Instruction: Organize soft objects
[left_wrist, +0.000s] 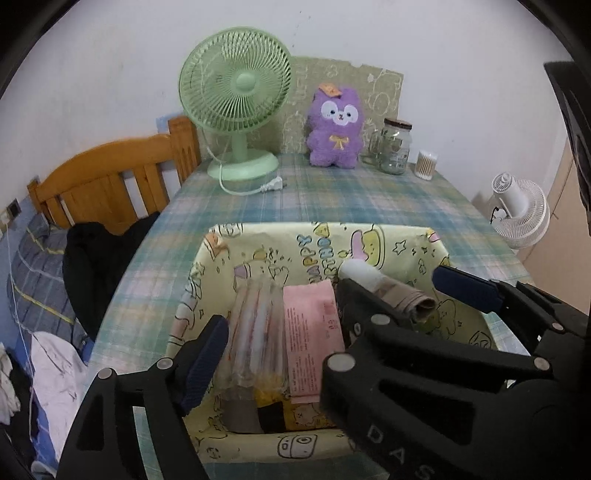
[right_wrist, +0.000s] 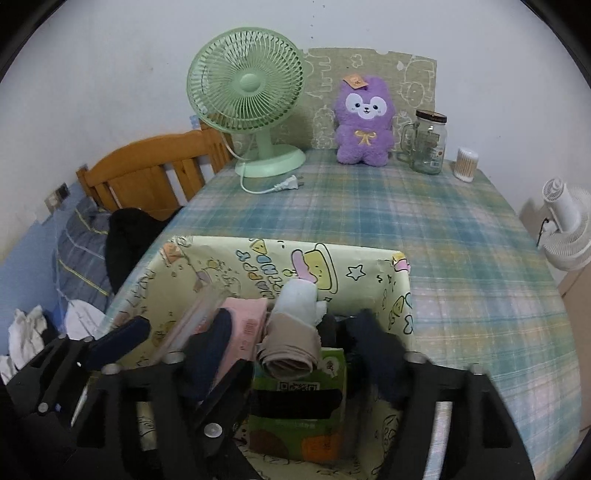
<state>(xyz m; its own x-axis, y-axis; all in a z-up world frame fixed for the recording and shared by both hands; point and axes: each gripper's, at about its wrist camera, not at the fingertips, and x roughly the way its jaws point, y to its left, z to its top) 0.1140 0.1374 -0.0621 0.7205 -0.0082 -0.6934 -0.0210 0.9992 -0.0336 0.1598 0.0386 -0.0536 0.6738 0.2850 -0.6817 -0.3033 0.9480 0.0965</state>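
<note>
A box (left_wrist: 369, 236) lined with yellow cartoon paper sits at the table's near edge. Inside it lie a clear packet (left_wrist: 255, 332), a pink packet (left_wrist: 310, 332) and a beige-and-white rolled sock bundle (right_wrist: 291, 339), which rests on a green tissue pack (right_wrist: 299, 406). My right gripper (right_wrist: 295, 345) is open, its fingers on either side of the bundle and clear of it. My left gripper (left_wrist: 291, 332) is open over the two packets. Its left finger (left_wrist: 207, 354) stands beside the clear packet; its right finger is hidden behind the right gripper's frame. A purple plush (left_wrist: 334, 127) stands upright at the back.
A green desk fan (left_wrist: 236, 96) with a loose plug, a glass jar (left_wrist: 395, 146) and a cotton swab tub (left_wrist: 426, 164) stand along the back of the plaid tablecloth (right_wrist: 461, 240). To the left are a wooden headboard (left_wrist: 110, 177), a black garment and bedding. A white fan (left_wrist: 521, 210) stands on the right.
</note>
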